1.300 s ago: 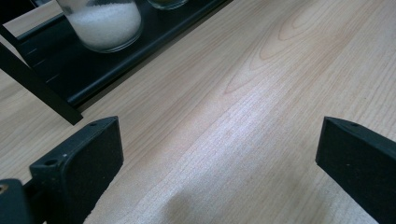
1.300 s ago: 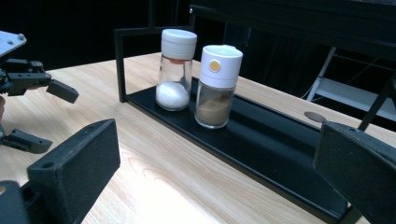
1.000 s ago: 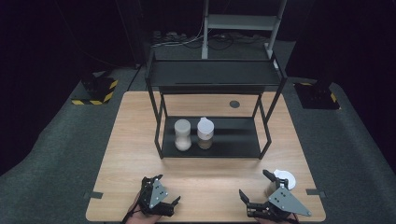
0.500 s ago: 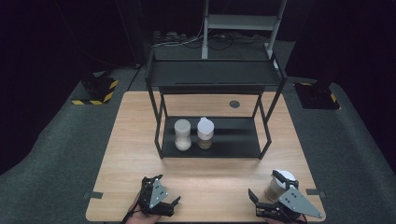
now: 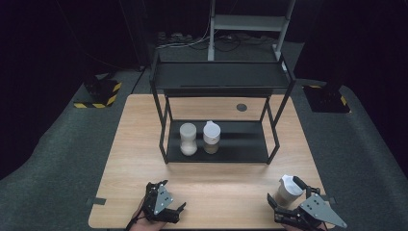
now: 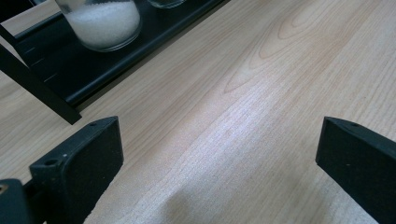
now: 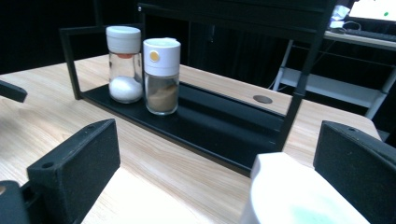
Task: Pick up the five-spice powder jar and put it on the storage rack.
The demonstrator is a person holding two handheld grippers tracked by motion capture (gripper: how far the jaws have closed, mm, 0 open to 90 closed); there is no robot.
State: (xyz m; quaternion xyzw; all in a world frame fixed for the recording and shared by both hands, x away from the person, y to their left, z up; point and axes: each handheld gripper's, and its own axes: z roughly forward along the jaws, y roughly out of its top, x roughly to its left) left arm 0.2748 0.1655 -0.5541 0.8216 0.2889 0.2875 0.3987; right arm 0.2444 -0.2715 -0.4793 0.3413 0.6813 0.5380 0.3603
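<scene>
1. Desk (image 5: 139, 144): pale wood, carries everything.
2. Rack (image 5: 221, 77): black, two tiers, mid-desk. Lower tier holds white-filled jar (image 5: 188, 138) touching brown-filled jar (image 5: 211, 137).
3. Third jar (image 5: 287, 190): white cap, on desk near right edge, well apart from rack.
4. Right tool (image 5: 285, 196): released, jaws wide, straddling third jar's cap. Judgement: likely the grasp step; lower onto the body below the cap, centre, then clench.
5. Left tool (image 5: 169, 202): released, empty, near front edge.

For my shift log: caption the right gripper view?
Right gripper open around a white-capped jar, facing two shakers on a black rack.
</scene>
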